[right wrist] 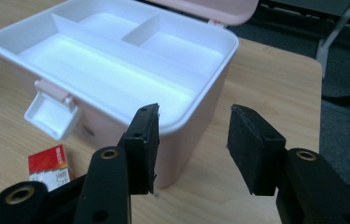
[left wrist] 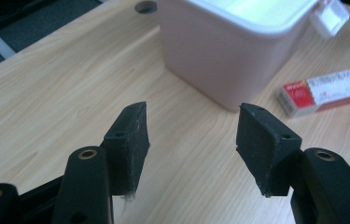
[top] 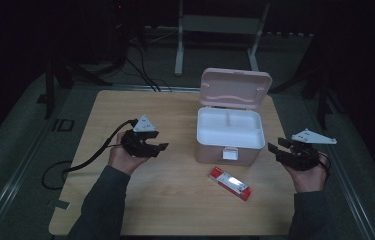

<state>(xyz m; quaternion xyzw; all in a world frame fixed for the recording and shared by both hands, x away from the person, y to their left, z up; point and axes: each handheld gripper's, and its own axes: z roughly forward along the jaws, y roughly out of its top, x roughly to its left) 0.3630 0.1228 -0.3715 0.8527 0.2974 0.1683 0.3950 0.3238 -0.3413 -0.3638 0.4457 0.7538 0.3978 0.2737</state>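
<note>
The left tool hovers over the wooden bench, well to the left of the pink box; its jaws stand wide apart with nothing between them (the left gripper view shows only bare wood in the gap). The pink box sits near the middle of the bench, its lid tipped up and back, a white divided tray showing inside and a white latch hanging at its front. Just in front of the box, slightly to its right, lies a small red and white carton; it carries printed writing, too small and blurred to read. The right tool hovers to the right of the box, past the bench edge, jaws likewise wide open and holding nothing.
</note>
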